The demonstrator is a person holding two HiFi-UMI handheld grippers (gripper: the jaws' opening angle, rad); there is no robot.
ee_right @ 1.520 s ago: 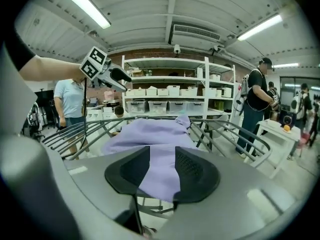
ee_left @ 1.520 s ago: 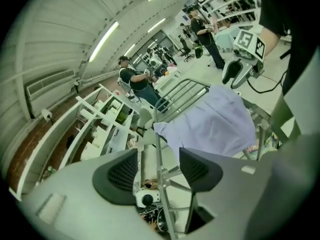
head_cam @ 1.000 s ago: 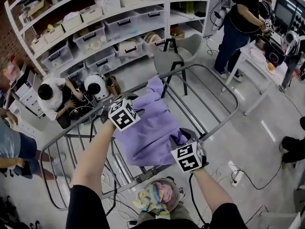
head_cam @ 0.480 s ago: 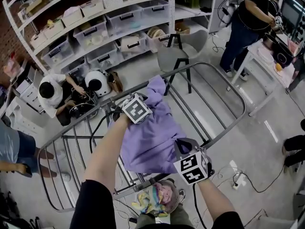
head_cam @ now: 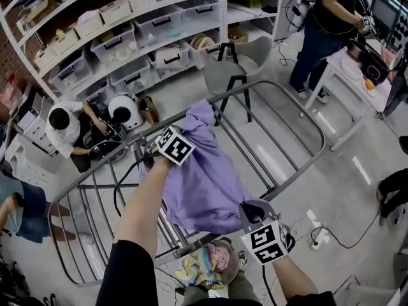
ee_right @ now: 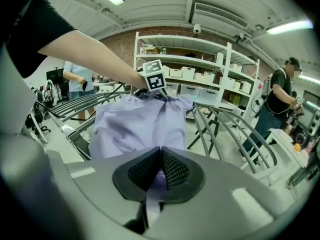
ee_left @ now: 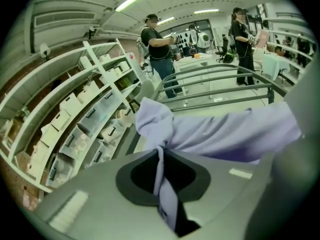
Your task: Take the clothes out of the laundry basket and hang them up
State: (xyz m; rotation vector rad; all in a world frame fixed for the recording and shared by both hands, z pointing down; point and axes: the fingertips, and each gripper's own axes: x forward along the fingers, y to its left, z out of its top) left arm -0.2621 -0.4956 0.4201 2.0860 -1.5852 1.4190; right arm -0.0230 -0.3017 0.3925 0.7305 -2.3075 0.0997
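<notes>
1. Head view: a purple garment (head_cam: 201, 177) is draped over the rails of a grey drying rack (head_cam: 288, 110) at the middle of the picture.
   - The left tool (head_cam: 167, 152) is at the garment's 10 o'clock edge.
   - The right tool (head_cam: 255, 217) is at its 5 o'clock corner.
   - A laundry basket (head_cam: 234, 252) stands on the floor at 6 o'clock, between the person's arms, with colourful clothes (head_cam: 205, 261) in it.
   - White shelves (head_cam: 127, 37) with storage boxes run from 9 to 12 o'clock, and a grey chair (head_cam: 233, 75) stands at 12 o'clock beyond the rack.

2. Left gripper view: the left tool's jaws are closing narrow, with a thin twisted fold of the purple garment pinched between the pads.
   - The rest of the cloth spreads away toward 2 o'clock, over the rack rails.
   - The shelves fill the side from 8 to 10 o'clock.

3. Right gripper view: the right tool's jaws are together, nipping a small tuck of the garment's edge, with the ribbed pads pressed on the cloth.
   - The garment stretches flat from the jaws toward 12 o'clock, where the left tool and the person's forearm hold its far end.
   - The rack rails fan out toward 3 o'clock.
</notes>
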